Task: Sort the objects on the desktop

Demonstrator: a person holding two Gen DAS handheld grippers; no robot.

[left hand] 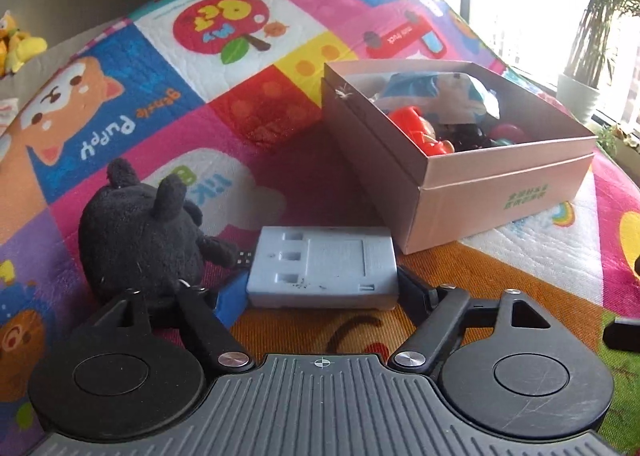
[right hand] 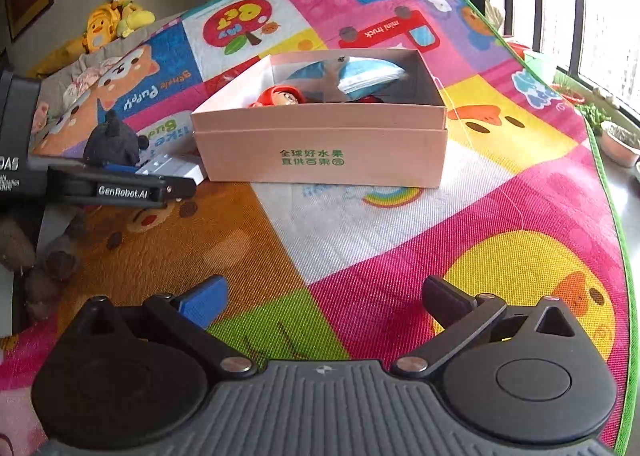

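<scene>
While straddling the grey plastic block (left hand: 323, 268) near the play mat's (left hand: 256, 104) front edge, left claw (left hand: 320, 296) part open, pads not visibly pressing. Risked nudging the black plush toy (left hand: 140, 232) touching it. Right claw (right hand: 324, 300) wide open, empty, before the pink box (right hand: 320, 152).

Box (right hand: 320, 152) contents half hidden behind wall – left gripper (left hand: 320, 292) fingertips behind grey block (left hand: 324, 268)

At frame centre a pink box (right hand: 320, 152) of toys sits on the colourful mat (right hand: 360, 248); bottom, the right gripper (right hand: 324, 296) gapes empty.
</scene>
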